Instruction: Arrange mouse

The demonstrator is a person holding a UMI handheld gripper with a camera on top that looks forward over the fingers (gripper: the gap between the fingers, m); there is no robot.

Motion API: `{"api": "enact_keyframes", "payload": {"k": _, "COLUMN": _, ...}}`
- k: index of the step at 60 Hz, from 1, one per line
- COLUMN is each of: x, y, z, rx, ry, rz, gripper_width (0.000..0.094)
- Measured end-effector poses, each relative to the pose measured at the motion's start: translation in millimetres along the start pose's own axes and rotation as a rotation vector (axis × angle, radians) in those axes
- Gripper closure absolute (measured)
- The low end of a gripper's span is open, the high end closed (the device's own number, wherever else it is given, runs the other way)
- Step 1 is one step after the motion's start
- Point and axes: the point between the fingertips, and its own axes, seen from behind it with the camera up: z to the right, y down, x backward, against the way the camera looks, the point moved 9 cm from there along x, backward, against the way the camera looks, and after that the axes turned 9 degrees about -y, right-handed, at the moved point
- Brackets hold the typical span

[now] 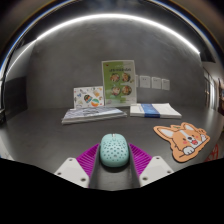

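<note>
I've got the small teal, dimpled-shell computer mouse (113, 151) at bottom centre of the frame, sitting between the two fingers, whose purple pads (87, 161) flank it left and right. Gripper (113, 163) looks closed in on it: pads appear to touch both flanks, so I read it as clamped on the mouse, though the contact on the right side is hard to confirm 100%.

Handling, my guess: light, rigid plastic shell, so no squash, but the rounded sides are prob. slick and taper toward the nose, so it could squirt forward if squeezed near the front. Best hold is across the widest mid-body part, pads flat on the side walls, moderate force only. Not fragile, but buttons/wheel on top shouldn't get pressed.

Further back on the grey counter (60, 135): an orange corgi-shaped flat mat (179, 139) at right of frame, likely the target spot; a stack of white and blue books (155, 110) centre-right; a flat grey booklet (92, 115) centre-left; printed cards (118, 84) propped against the wall.
</note>
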Motion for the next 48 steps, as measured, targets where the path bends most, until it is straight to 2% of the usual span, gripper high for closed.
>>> {"api": "enact_keyframes", "payload": {"k": 4, "x": 1, "y": -1, "z": -1, "rx": -0.003, "ry": -0.002, "rz": -0.008, "gripper_width": 0.0499}}
{"api": "enact_keyframes", "payload": {"k": 10, "x": 12, "y": -13, "z": -5, "rx": -0.008, "ry": -0.034, "rz": -0.026, "gripper_width": 0.0512}}
{"api": "enact_keyframes", "payload": {"k": 20, "x": 73, "y": -115, "z": 56, "rx": 0.027, "ry": 0.085, "rz": 0.229, "gripper_width": 0.0514}}
{"api": "enact_keyframes", "payload": {"k": 25, "x": 91, "y": -140, "z": 119, "rx": 0.027, "ry": 0.166, "rz": 0.266, "gripper_width": 0.0515}}
{"api": "enact_keyframes", "payload": {"k": 31, "x": 95, "y": -122, "z": 193, "rx": 0.012, "ry": 0.198, "rz": 0.206, "gripper_width": 0.0509}}
{"api": "enact_keyframes", "payload": {"k": 38, "x": 62, "y": -62, "z": 234, "rx": 0.012, "ry": 0.133, "rz": 0.032, "gripper_width": 0.051}}
{"api": "enact_keyframes", "payload": {"k": 43, "x": 49, "y": -37, "z": 251, "rx": -0.005, "ry": 0.086, "rz": -0.013, "gripper_width": 0.0499}}
{"api": "enact_keyframes", "payload": {"k": 48, "x": 40, "y": -16, "z": 256, "rx": -0.028, "ry": 0.041, "rz": -0.058, "gripper_width": 0.0441}}
